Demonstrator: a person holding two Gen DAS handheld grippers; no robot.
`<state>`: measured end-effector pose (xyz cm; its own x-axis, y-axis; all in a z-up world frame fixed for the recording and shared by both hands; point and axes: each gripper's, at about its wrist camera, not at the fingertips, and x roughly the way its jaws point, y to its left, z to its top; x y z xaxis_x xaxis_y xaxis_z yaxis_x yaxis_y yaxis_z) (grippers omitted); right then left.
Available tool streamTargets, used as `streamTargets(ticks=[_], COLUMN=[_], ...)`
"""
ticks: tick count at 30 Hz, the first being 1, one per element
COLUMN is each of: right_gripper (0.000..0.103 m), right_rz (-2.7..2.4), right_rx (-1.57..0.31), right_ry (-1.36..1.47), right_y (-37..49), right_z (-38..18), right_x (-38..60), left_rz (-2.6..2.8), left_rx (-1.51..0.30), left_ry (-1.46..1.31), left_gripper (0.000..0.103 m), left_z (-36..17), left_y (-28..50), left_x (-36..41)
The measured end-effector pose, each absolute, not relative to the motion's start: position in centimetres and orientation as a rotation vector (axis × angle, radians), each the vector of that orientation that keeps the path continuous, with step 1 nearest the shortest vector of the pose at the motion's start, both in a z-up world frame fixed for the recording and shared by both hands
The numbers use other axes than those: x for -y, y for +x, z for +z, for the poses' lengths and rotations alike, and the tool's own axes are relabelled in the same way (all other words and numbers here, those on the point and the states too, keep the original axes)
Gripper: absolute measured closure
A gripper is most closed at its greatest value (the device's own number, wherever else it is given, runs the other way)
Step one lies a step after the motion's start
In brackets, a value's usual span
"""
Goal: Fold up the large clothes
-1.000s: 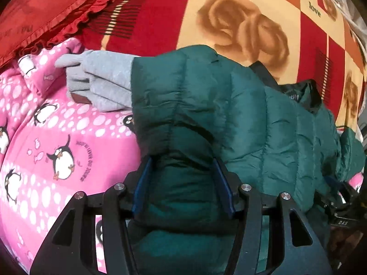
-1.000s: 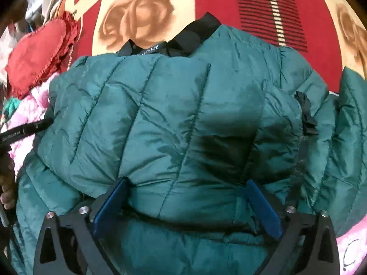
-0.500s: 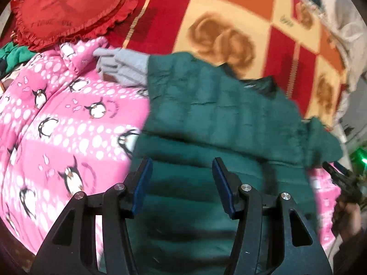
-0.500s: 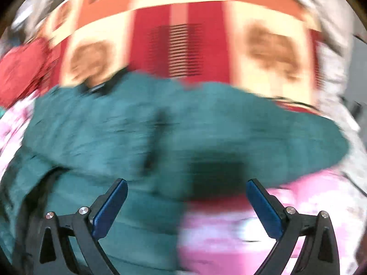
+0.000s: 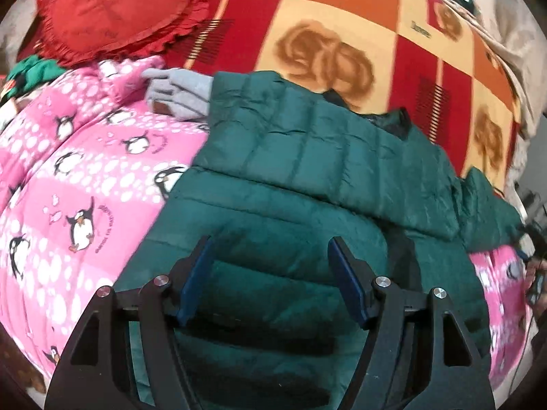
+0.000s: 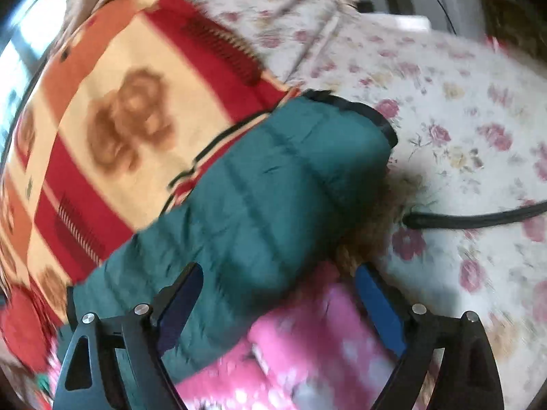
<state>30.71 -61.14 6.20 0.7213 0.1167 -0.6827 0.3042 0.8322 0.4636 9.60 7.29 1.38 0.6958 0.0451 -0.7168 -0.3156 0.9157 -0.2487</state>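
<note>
The jacket [image 5: 307, 157], a dark green quilted garment, is the landmark for all positions below. It lies on a bed, its near half on the pink penguin quilt [image 5: 78, 177] and its far edge on the red, orange and cream rose blanket [image 5: 324, 58]. In the left wrist view an upper quilted panel lies folded over the lower body of the jacket, and a black collar edge shows at the jacket's far side.

Left gripper [image 5: 270, 273]: fingers spread wide, apart from one another, positioned over the jacket's near portion. Green fabric fills the gap between them; whether the fingers touch the fabric cannot be told.

Right gripper [image 6: 278, 294]: fingers spread wide, nothing clamped. A jacket sleeve [image 6: 259, 198] with a black cuff runs from between the fingers diagonally toward the floral sheet [image 6: 461, 119]. This view is blurred; contact cannot be told.

A grey garment [image 5: 177, 92] lies touching the jacket's far left corner, resting on the quilt. A red frilled cushion [image 5: 116, 13] sits beyond the grey garment, well apart from the jacket. A black cord [image 6: 478, 218] lies on the sheet, just beside the sleeve cuff.
</note>
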Motion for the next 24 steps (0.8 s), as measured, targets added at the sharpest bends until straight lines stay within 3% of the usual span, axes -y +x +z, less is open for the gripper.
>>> streamTargets(ticks=[4, 5, 6, 8, 9, 10, 17, 24], right_gripper=[0.013, 0.021, 0.043, 0.058, 0.073, 0.076, 0.085, 0.087], right_rz=[-0.116, -0.137, -0.151, -0.194, -0.201, -0.208, -0.156, -0.055], right_rx=[-0.734, -0.729, -0.729, -0.702, -0.675, -0.653, -0.647, -0.735], right_ry=[0.591, 0.550, 0.541, 0.548, 0.532, 0.502, 0.301, 0.158], right_y=[32.7, 33.3, 33.6, 33.4, 33.0, 32.5, 29.8, 28.2], right_z=[5.8, 5.9, 5.8, 5.8, 6.2, 6.8, 11.0, 11.7], right_x=[61.7, 61.3, 61.2, 61.2, 61.0, 60.5, 53.4, 41.1], left_rz=[0.226, 0.235, 0.239, 0.241, 0.240, 0.239, 0.265, 0.321], left_rx=[-0.817, -0.824, -0.826, -0.828, -0.828, -0.829, -0.816, -0.885], left_ry=[-0.388, -0.389, -0.389, -0.388, -0.386, -0.387, -0.383, -0.334], left_gripper=[0.035, 0.035, 0.035, 0.035, 0.035, 0.035, 0.035, 0.035], left_z=[0.5, 0.4, 0.3, 0.2, 0.2, 0.2, 0.5, 0.9], left_y=[10.0, 10.0, 10.1, 10.0, 10.1, 10.0, 9.6, 8.4], left_x=[-7.7, -7.7, -7.7, -7.6, -7.6, -7.7, -7.9, -9.0])
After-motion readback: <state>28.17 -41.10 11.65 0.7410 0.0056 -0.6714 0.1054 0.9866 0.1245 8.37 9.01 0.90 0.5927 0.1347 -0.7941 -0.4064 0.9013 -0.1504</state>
